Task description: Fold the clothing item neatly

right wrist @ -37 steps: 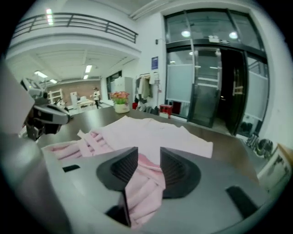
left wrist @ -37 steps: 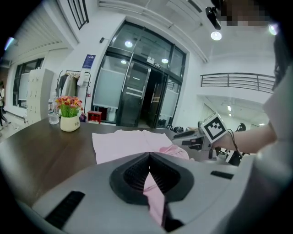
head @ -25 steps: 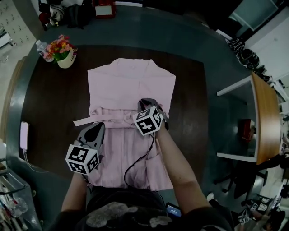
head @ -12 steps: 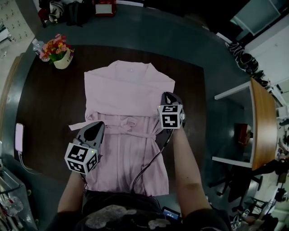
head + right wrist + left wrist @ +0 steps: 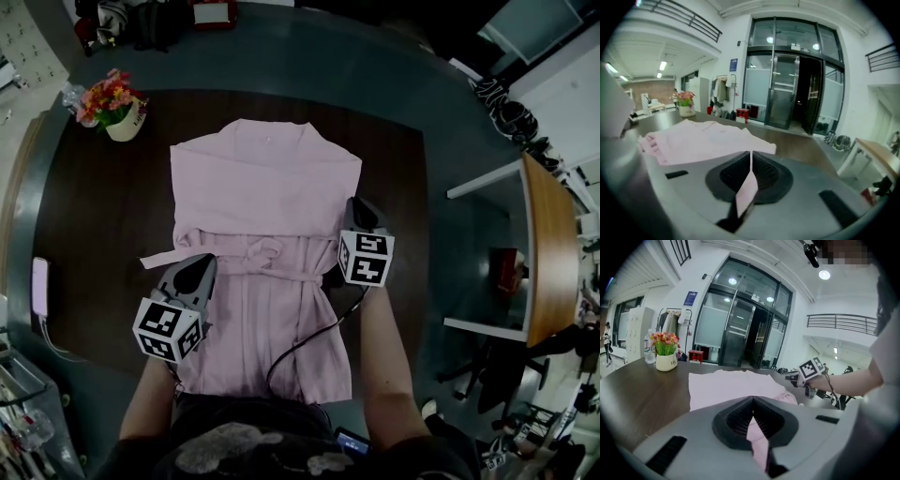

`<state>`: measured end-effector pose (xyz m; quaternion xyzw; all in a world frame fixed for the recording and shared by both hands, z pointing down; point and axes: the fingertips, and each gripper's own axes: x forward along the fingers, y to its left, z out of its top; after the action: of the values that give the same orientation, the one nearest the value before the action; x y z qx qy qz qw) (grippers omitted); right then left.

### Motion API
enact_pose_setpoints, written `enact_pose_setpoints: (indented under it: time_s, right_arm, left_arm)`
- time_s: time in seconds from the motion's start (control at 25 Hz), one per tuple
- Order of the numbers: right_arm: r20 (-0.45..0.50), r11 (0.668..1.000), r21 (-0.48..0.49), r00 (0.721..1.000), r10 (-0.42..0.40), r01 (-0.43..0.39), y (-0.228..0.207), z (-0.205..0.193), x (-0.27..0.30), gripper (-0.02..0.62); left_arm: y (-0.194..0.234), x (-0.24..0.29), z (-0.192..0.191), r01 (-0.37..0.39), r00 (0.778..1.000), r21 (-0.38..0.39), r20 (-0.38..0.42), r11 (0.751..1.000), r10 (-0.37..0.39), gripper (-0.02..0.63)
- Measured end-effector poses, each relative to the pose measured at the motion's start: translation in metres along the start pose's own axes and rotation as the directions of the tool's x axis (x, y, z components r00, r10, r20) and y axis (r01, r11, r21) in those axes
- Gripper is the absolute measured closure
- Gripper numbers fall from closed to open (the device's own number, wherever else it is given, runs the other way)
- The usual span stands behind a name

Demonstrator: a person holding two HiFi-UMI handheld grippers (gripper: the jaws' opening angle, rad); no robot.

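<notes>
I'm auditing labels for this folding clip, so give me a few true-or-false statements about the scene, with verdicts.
The pink garment lies spread on the dark table. True.
The right gripper is empty. False: its jaws, which have just been closing, pinch the garment's fabric.
The flower pot stands on the garment. False: it stands on the table, apart from it.
The left gripper is shut on the garment. True.

The dark brown wooden tabletop (image 5: 103,216) carries a pink fabric garment (image 5: 262,187), spread flat in its middle. At its far left corner stands a white pot of red and pink flowers (image 5: 122,127), with a clear plastic bottle (image 5: 70,94) just beside. A pale pink flat device (image 5: 39,281) lies near the left edge.
</notes>
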<state>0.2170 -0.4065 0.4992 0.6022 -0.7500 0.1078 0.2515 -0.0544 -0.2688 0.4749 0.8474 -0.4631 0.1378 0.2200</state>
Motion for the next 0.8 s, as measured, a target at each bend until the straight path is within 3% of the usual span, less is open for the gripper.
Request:
enact_pose_setpoints:
  time_s: [0.08,0.16,0.24,0.36,0.52,0.64,0.8]
  right_arm:
    - [-0.01,0.99,-0.035,0.99,0.139,-0.139,0.037,0.0,-0.011,0.591]
    - [-0.084,0.974,-0.102,0.978,0.192,-0.2,0.06,-0.016,-0.014,0.591]
    - [-0.137,0.97,-0.149,0.975,0.173,-0.193,0.064,-0.033,-0.015,0.591]
    - [-0.124,0.978,-0.14,0.983,0.135,-0.152,0.052,-0.042,-0.024,0.591]
    - [-0.046,0.992,-0.063,0.994,0.103,-0.106,0.033,-0.051,-0.053,0.591]
    - [0.034,0.993,0.015,0.992,0.118,-0.119,0.028,-0.058,-0.086,0.591]
    - [0.113,0.985,0.106,0.986,0.124,-0.136,0.034,-0.084,-0.145,0.591]
  left_arm:
    - [-0.003,-0.004,0.001,-0.001,1.0,0.0,0.004,1.0,0.001,0.596]
    - [-0.005,-0.011,0.002,-0.007,1.0,0.001,0.01,1.0,0.007,0.597]
    - [-0.006,-0.02,0.002,-0.018,1.0,0.0,0.019,1.0,0.018,0.595]
    - [-0.009,-0.039,-0.001,-0.051,0.998,0.002,0.028,0.999,0.051,0.595]
    - [-0.011,-0.069,-0.019,-0.114,0.993,0.001,0.02,0.994,0.114,0.595]
    - [-0.018,-0.085,-0.033,-0.145,0.989,0.001,0.015,0.989,0.145,0.595]
    - [-0.035,-0.11,-0.048,-0.116,0.993,0.034,0.021,0.993,0.116,0.595]
